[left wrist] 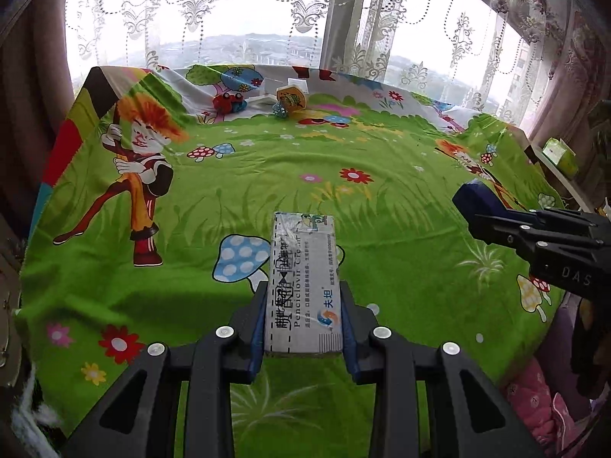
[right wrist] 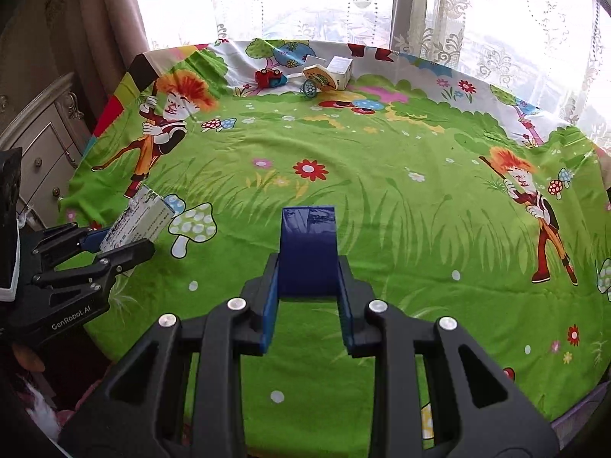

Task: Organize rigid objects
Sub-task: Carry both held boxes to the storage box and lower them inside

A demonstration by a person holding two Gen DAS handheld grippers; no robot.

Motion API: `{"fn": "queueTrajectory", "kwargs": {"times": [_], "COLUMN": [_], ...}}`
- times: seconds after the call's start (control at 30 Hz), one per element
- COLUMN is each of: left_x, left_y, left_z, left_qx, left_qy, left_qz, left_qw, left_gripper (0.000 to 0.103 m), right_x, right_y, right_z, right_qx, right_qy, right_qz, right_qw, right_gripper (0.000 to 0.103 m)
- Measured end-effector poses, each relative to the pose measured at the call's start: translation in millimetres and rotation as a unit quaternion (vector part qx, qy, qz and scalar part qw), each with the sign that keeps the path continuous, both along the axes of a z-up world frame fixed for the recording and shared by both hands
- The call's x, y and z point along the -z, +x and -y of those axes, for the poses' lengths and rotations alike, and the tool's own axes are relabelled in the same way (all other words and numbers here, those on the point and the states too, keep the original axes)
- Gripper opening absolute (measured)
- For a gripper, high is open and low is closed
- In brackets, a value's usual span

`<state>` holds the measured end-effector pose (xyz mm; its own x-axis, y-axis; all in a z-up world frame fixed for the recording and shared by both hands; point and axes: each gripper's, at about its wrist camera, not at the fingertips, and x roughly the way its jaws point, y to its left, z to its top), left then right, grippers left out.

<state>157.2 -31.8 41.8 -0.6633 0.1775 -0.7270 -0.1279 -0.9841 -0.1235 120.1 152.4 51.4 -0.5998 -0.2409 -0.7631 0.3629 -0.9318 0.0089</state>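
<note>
Firmly, the left gripper (left wrist: 303,316) clamped a white cream box (left wrist: 303,282) lengthwise between its blue pads, the box jutting forward above the green cartoon tablecloth (left wrist: 267,175). Just as tightly, the right gripper (right wrist: 307,301) pinched a dark blue box (right wrist: 308,252), held off to the right of the other. Both were raised over the near part of the table. Well apart, by the far edge under the lace curtain (right wrist: 343,4), sat a red toy car (right wrist: 270,76), a yellow-labelled box (right wrist: 320,76), a white carton (right wrist: 340,70) and a small blue trinket (right wrist: 308,88).
</note>
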Motion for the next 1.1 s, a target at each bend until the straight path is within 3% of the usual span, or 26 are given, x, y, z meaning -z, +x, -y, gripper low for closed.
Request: {"fn": "queueTrajectory", "kwargs": {"times": [0.53, 0.8, 1.1], "left_x": [-5, -9, -16], "left_y": [26, 40, 57], "left_z": [3, -30, -86], "left_qx": [0.015, 0.047, 0.100], "left_qy": [0.019, 0.014, -0.015], "left_qz": [-0.010, -0.009, 0.002], "left_qw": [0.9996, 0.9987, 0.9949], "left_gripper": [0.034, 0.034, 0.034], "right_x": [-16, -19, -23], "right_y": [29, 57, 94], "right_z": [5, -14, -65], "right_qx": [0.019, 0.011, 0.027], "right_qy": [0.001, -0.007, -0.026], "right_qz": [0.003, -0.013, -0.035], "right_qw": [1.000, 1.000, 0.999], "right_gripper": [0.031, 0.031, 0.031]}}
